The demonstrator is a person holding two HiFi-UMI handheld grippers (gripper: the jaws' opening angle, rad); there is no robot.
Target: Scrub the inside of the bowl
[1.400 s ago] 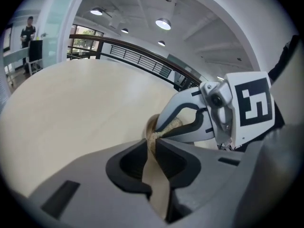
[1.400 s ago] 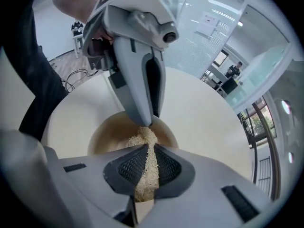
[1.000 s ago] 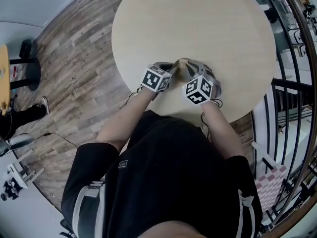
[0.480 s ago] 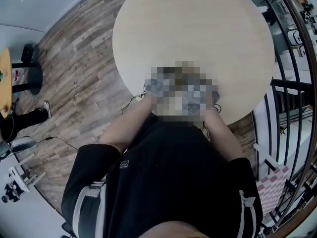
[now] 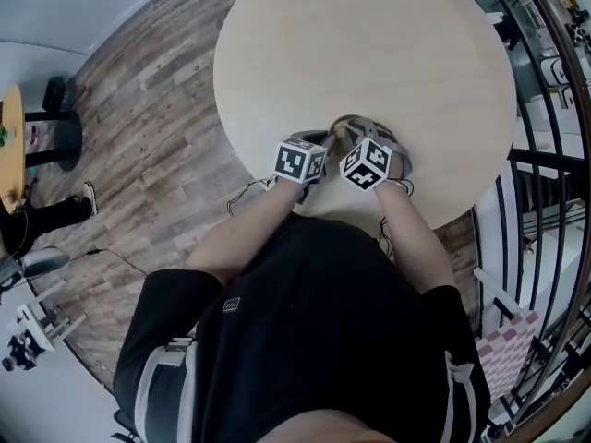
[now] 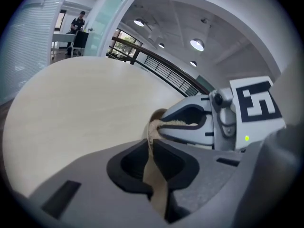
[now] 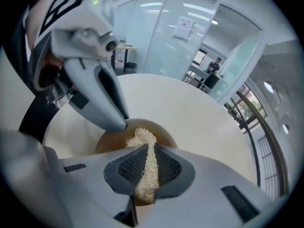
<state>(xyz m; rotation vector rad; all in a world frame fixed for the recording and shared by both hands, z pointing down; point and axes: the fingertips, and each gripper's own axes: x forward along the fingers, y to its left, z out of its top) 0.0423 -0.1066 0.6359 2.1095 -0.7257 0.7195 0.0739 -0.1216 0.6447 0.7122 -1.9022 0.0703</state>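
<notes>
Head view, table [image 5: 369, 44]: round, pale wood. The bowl [image 5: 346, 125] was set near the edge closest to the person.
Head view, tools: L gripper [image 5: 325, 142] was placed at the bowl's left side and R gripper [image 5: 363, 137] at its right, bunched close together over it.
Head view, why: bowl prob. kept near the body so both arms could be worked w/o stretching.
L gripper view, grip: jaws had just been closing and were clamped on the bowl's thin tan rim, w/ the wall pinched between the pads.
L gripper view, why: rim judged to be held so the bowl couldn't slide or spin while scrubbed.
L gripper view, beyond: R gripper was seen just past the rim, w/ the scrub pad [image 6: 183, 123] carried in it.
R gripper view, grip: jaws were clenched on the fibrous scrub pad, w/ a tuft left sticking past the tips.
R gripper view, pad axis: long axis was laid along the jaws, free end pointed down into the bowl. Contact w/ the inside couldn't be told.
R gripper view, bowl: mouth was turned up; round, so no long axis. Brown inside was exposed under the tuft, w/ the L gripper's tip at the rim.
</notes>
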